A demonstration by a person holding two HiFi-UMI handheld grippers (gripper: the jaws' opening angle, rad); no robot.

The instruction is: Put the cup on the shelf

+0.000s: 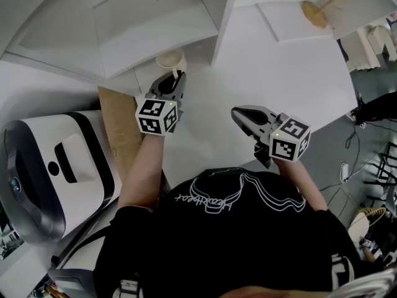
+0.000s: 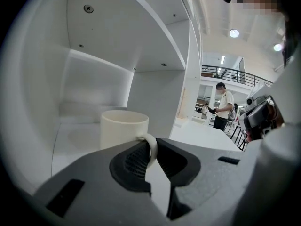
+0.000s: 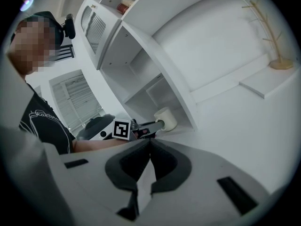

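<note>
A cream cup (image 2: pixel 123 128) stands upright at the front of the low shelf compartment (image 2: pixel 75 135). My left gripper (image 2: pixel 151 150) is shut on the cup's handle, the loop pinched between the dark pads. From the head view the cup (image 1: pixel 171 60) shows just under the shelf edge, with the left gripper (image 1: pixel 177 75) reaching into it. In the right gripper view the cup (image 3: pixel 166 118) sits at the compartment's mouth. My right gripper (image 1: pixel 237 112) hovers over the white table, shut with nothing in it; its jaws (image 3: pixel 149 142) meet at the tips.
The white shelf unit (image 1: pixel 155 17) has an upright divider just right of the cup. A white and black appliance (image 1: pixel 49 166) sits at the left beside a cardboard sheet (image 1: pixel 121 129). A wooden stand (image 1: pixel 322 8) is on the far table. A person (image 2: pixel 222 106) stands in the background.
</note>
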